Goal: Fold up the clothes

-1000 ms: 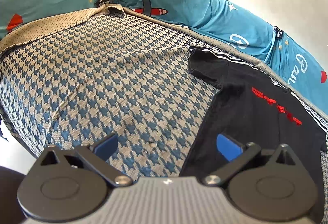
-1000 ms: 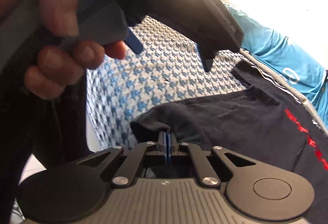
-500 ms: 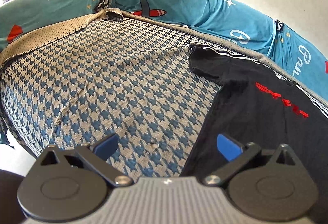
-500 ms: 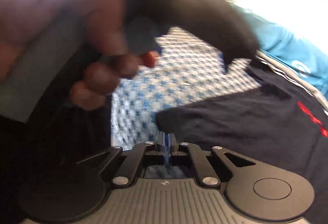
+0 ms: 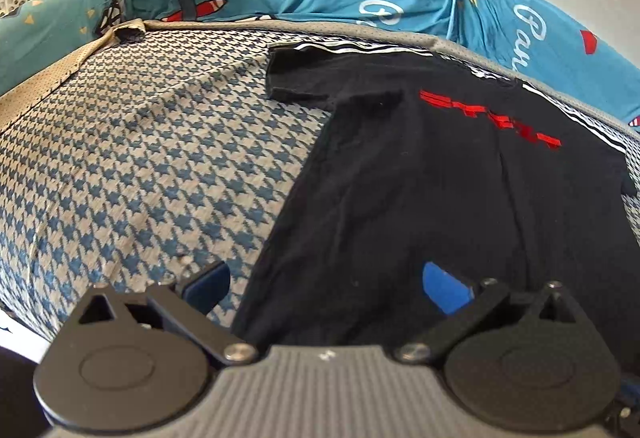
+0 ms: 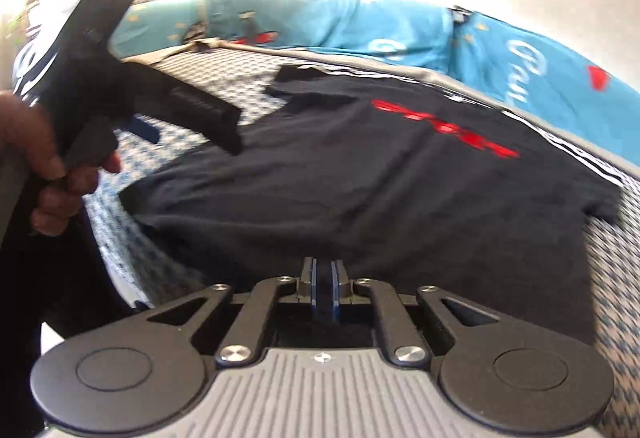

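Jaws on your right gripper are parting off the black T-shirt hem while your left gripper is gaping empty, risking wrinkles.

Left gripper hovers, jaws wide apart, over the black T-shirt — flat on houndstooth bedcover.

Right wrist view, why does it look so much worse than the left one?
Right wrist view: the background above the teal bedding is blown out white, and the black T-shirt with its red print is smeared by motion blur. Left wrist view: evenly lit and sharp, though fisheye bends the houndstooth mattress.
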